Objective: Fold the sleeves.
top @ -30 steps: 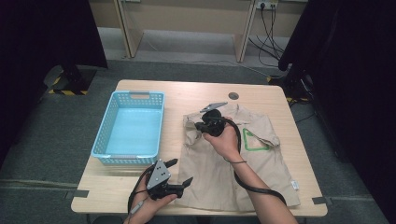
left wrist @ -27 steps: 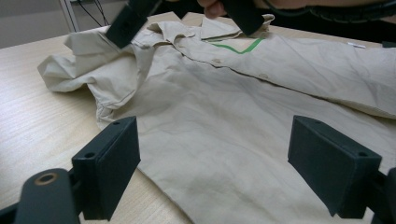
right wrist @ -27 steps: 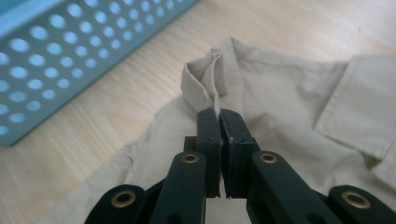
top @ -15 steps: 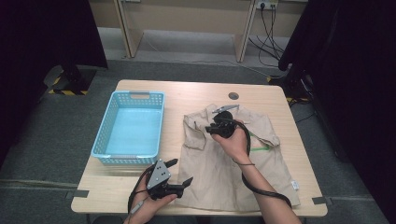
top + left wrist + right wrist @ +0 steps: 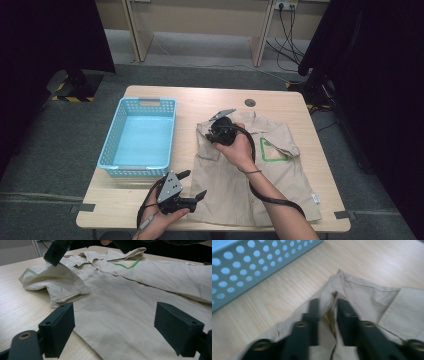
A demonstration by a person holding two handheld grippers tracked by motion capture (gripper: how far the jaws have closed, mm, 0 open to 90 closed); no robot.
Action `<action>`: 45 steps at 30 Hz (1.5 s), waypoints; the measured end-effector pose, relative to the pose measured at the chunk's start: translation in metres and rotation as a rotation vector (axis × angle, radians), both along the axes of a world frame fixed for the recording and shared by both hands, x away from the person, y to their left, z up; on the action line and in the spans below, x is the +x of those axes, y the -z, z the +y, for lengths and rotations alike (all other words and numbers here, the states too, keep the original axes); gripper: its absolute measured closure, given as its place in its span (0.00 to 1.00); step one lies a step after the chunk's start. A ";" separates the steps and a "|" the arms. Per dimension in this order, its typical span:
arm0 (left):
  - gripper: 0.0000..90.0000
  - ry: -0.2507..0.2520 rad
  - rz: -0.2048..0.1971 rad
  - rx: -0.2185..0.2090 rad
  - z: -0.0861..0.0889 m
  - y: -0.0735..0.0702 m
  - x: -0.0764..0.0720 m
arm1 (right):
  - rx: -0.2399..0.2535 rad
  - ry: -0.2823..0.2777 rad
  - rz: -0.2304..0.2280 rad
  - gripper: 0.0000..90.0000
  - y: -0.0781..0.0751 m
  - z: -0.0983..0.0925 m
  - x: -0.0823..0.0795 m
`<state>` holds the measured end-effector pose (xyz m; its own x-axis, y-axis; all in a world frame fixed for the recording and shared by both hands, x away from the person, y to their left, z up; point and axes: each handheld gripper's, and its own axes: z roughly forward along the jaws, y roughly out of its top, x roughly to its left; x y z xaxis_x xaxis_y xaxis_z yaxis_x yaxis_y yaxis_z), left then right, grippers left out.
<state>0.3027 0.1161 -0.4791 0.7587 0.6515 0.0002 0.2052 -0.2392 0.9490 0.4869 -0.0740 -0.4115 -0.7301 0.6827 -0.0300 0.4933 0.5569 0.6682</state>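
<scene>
A beige short-sleeved shirt (image 5: 250,175) with a green-edged chest pocket lies flat on the wooden table (image 5: 200,100). My right gripper (image 5: 212,134) is down on its left shoulder, by the sleeve. Along its own jaws, the right gripper (image 5: 327,307) has a raised fold of the shirt (image 5: 362,295) between them; the jaws have just been closing and pinch that fold. My left gripper (image 5: 194,184) rests open at the shirt's lower left corner. In its own view the left gripper (image 5: 115,325) has flat shirt cloth (image 5: 120,302) beyond the wide jaws, which touch nothing.
A light blue perforated basket (image 5: 112,150) stands empty at the table's left, close to the sleeve; its wall (image 5: 249,265) runs along the right gripper view's top left. A small dark round cap (image 5: 250,102) sits in the tabletop behind the collar.
The right gripper swung right toward the collar, then came back left onto the shoulder by the sleeve. The left gripper has stayed where it was.
</scene>
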 end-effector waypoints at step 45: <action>0.18 0.007 -0.004 -0.075 -0.006 -0.031 0.029 | 0.096 0.358 -0.003 0.52 -0.028 -0.189 0.009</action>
